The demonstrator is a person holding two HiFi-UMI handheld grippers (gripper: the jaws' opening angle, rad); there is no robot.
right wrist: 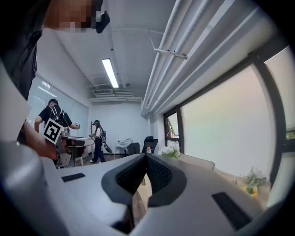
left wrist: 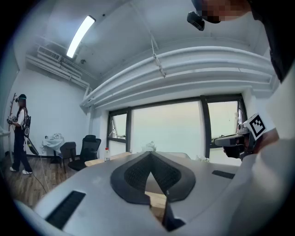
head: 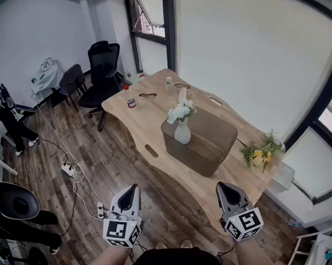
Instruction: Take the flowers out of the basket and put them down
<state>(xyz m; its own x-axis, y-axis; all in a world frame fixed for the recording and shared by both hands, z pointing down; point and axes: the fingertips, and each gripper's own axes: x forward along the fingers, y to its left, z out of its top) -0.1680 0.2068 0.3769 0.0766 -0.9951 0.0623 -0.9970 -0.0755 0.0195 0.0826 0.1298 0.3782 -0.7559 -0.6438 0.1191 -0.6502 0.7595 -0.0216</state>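
Observation:
A brown basket (head: 207, 139) stands on the long wooden table (head: 149, 122). A white vase of white flowers (head: 182, 114) is at the basket's left corner; whether it stands inside I cannot tell. A bunch of yellow flowers with green leaves (head: 260, 153) lies on the table's right end. My left gripper (head: 129, 191) hangs over the floor short of the table, its jaws shut and empty. By the table's near right end my right gripper (head: 225, 189) is also shut on nothing. The left gripper view shows the left gripper's (left wrist: 150, 156) tips meeting, and the right gripper (right wrist: 146, 156) looks the same in its own view.
A red-capped jar (head: 131, 102), glasses (head: 147, 95) and a small bottle (head: 168, 84) lie on the table's far part. Black office chairs (head: 102, 71) stand at its left end. A power strip with cables (head: 69, 170) lies on the wooden floor. People (right wrist: 98, 138) stand far off.

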